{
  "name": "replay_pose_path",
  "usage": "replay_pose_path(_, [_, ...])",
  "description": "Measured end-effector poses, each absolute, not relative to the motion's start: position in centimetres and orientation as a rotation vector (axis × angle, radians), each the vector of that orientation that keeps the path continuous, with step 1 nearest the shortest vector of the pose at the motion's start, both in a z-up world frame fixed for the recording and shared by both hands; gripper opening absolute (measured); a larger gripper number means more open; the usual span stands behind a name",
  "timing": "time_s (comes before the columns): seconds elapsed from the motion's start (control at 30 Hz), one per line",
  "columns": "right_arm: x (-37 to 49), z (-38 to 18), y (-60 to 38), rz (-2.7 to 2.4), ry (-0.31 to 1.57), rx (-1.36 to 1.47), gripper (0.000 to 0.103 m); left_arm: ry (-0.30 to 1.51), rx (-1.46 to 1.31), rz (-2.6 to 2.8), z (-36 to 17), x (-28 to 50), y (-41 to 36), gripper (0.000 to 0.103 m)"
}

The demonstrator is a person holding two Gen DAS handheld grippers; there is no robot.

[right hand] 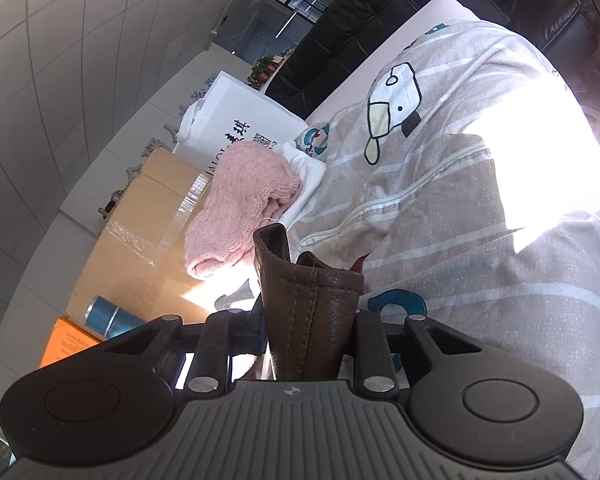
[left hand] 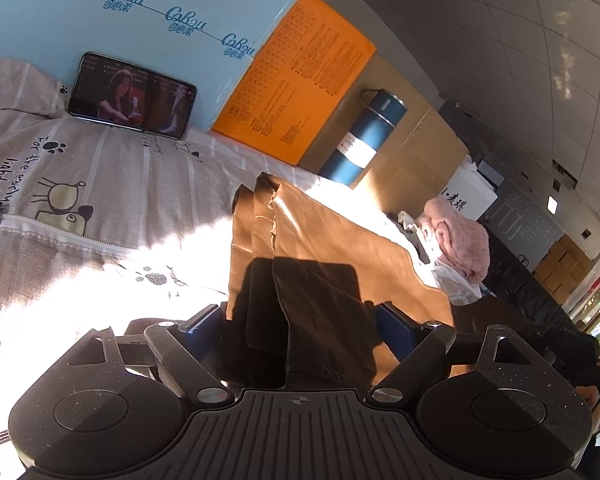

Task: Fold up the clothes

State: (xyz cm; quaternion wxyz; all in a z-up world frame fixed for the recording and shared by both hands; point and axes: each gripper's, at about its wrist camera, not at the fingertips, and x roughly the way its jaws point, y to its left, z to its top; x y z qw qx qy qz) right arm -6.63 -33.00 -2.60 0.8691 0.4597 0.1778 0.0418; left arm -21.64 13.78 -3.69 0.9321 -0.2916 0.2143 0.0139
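**Brown leather garment pinched at both ends, held over the bed**

Brown smooth leather-look garment with stitched seams and dark lining, gripped by both tools and stretched above striped grey-beige duvet cover with cartoon dog print. Left gripper pressed together on several stacked layers; dark lining flaps hanging over the pinch, tan face running away toward far end. Right gripper clamped on a thick stitched edge, doubled, standing up between its fingers. Garment type unclear: trousers or skirt, cannot tell. Layers already stacked on the left side, so at least one fold apparently in; final fold or mid-fold not settled from these views.

Handling judgement: heavier and stiffer than knitwear, holds a crease poorly, springs back. Surface slick, likely to slide in a shallow pinch, lining more so. Best hold on seams, hems or doubled edges, deep bite, all layers caught together. Risk of one layer slipping out and the stack fanning apart, as at the far corners in left view.

Nearby: pink cable-knit sweater on white folded cloth at bed edge, well apart from the held piece. Black phone propped on its side, blue metal flask, orange printed box, brown cardboard carton.
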Motion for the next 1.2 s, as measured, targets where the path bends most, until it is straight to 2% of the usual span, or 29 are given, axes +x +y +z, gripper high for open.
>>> replay_pose_path(0.2, [-7.8,0.3,-30.4,0.274,0.328,0.922,0.020,0.459,-0.560,0.023,-3.9,-21.3,13.3,0.085])
replay_pose_path(0.6, [-8.6,4.8,-21.3,0.629,0.365,0.834,0.019,0.450,-0.577,0.014,-4.0,-21.2,13.4,0.085])
replay_pose_path(0.97, [-9.0,0.4,-13.8,0.752,0.612,0.712,0.021,0.401,-0.616,0.037,-3.9,-21.9,14.0,0.086])
replay_pose_path(1.07, [-9.6,-0.3,-13.1,0.777,0.644,0.667,0.026,0.377,-0.629,0.053,-3.7,-22.1,14.2,0.086])
replay_pose_path(1.1, [-9.7,-0.5,-13.0,0.791,0.653,0.664,0.036,0.369,-0.633,0.058,-3.7,-22.2,14.3,0.086])
replay_pose_path(1.13, [-9.9,-0.6,-13.1,0.807,0.660,0.675,0.051,0.358,-0.638,0.066,-3.6,-22.4,14.3,0.086])
replay_pose_path(1.2, [-10.4,-0.8,-13.4,0.841,0.667,0.709,0.069,0.321,-0.650,0.093,-3.4,-22.7,14.6,0.086])
